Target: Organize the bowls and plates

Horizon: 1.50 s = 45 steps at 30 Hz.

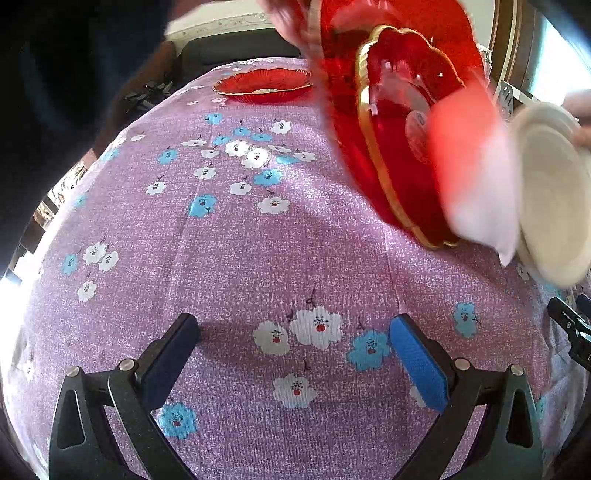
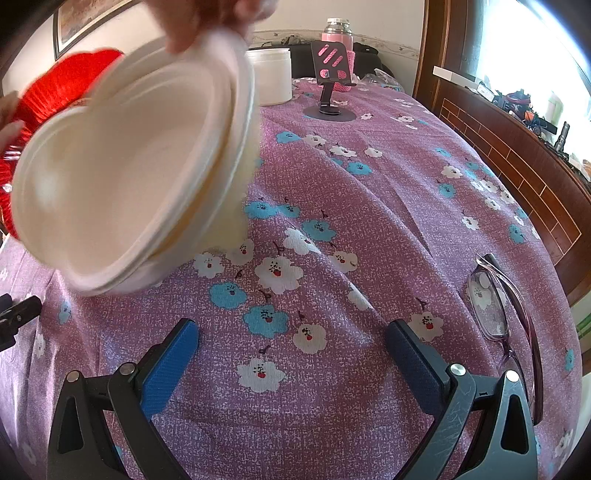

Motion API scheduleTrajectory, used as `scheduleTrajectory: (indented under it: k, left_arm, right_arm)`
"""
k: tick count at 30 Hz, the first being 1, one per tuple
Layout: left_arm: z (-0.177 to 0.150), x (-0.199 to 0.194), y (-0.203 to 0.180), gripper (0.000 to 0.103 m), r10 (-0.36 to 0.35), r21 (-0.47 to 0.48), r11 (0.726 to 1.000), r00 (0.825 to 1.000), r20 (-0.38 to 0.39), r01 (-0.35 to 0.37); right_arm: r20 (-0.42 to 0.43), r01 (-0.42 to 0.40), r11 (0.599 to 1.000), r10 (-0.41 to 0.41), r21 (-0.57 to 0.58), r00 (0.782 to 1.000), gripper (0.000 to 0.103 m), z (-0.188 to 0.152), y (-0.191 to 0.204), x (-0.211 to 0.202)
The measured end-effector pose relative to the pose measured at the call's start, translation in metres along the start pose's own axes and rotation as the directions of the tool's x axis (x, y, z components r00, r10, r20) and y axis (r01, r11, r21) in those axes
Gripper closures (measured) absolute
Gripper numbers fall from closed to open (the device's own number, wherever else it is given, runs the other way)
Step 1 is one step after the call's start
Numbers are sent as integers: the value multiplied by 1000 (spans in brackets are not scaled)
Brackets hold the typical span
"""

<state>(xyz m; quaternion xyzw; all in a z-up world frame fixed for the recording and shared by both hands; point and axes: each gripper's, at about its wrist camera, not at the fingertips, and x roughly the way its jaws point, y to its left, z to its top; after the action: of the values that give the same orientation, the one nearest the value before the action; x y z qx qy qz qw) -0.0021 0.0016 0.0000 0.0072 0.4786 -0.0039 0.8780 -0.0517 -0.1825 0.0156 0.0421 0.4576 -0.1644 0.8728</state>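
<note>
Bare hands hold tilted dishes above the purple floral tablecloth (image 1: 236, 258). These are red gold-rimmed glass plates (image 1: 399, 122) and a stack of cream bowls (image 1: 554, 199), blurred by motion. The cream bowls (image 2: 122, 173) fill the upper left of the right wrist view, with the red plates (image 2: 55, 92) behind them. Another red glass plate (image 1: 264, 85) lies flat at the far end of the table. My left gripper (image 1: 295, 354) is open and empty low over the cloth. My right gripper (image 2: 291, 354) is open and empty too.
A pair of glasses (image 2: 495, 306) lies on the cloth by my right gripper. A phone stand (image 2: 330, 85), a white tub (image 2: 271, 75) and a pink flask (image 2: 337, 31) stand at the far end. A wooden headboard (image 2: 517, 147) runs along the right.
</note>
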Motion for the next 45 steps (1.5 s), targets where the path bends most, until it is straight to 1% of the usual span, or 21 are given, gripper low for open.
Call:
scheduleTrajectory:
  k: [45]
  left_arm:
    - [-1, -1, 0, 0, 0, -1, 1000, 1000, 0, 0]
  right_arm:
    - [0, 0, 1000, 0, -1, 1000, 1, 1, 2, 0]
